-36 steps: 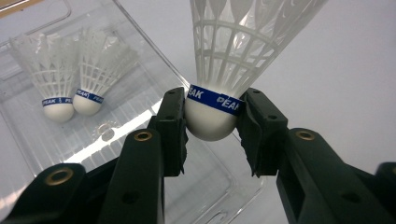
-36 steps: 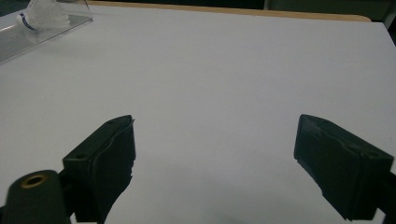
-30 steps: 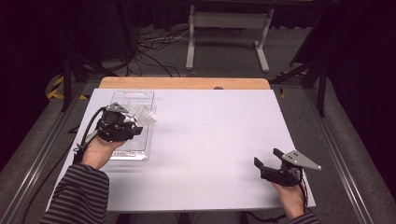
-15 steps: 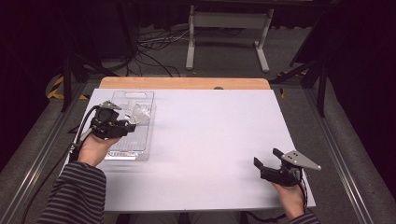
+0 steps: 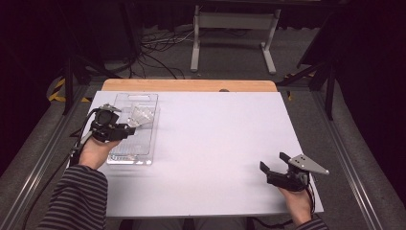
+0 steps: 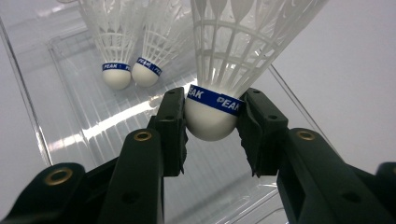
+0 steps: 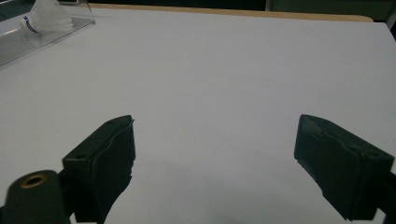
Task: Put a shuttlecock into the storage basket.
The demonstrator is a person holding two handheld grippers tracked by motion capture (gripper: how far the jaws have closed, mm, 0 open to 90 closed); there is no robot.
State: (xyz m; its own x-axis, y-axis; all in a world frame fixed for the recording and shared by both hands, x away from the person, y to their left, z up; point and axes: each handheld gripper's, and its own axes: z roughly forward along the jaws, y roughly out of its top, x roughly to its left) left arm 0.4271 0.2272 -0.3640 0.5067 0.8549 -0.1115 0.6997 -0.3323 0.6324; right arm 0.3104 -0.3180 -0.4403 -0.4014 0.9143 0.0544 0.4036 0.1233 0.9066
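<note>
My left gripper [image 6: 210, 126] is shut on the white cork of a shuttlecock [image 6: 233, 51] with a blue PEAK band, its feathers pointing away from me. Two more shuttlecocks [image 6: 116, 70] lie side by side in the clear plastic tray [image 6: 88, 116] beneath it. In the high view the left gripper [image 5: 130, 127] hovers over the tray [image 5: 129, 153] at the table's left, with white feathers [image 5: 141, 116] just past its tips. My right gripper [image 5: 273, 162] rests near the front right of the table, open and holding nothing. Its jaws [image 7: 215, 158] stand wide apart over bare white tabletop.
The white tabletop [image 5: 215, 139] has a wooden strip [image 5: 191, 85] along its far edge. The tray's corner [image 7: 28, 39] with a shuttlecock [image 7: 42, 18] sits far off at the upper left of the right gripper view. Metal stands and cables lie on the floor beyond.
My left gripper has shifted slightly to the left over the tray with the shuttlecock still in it. The right gripper has stayed where it was.
</note>
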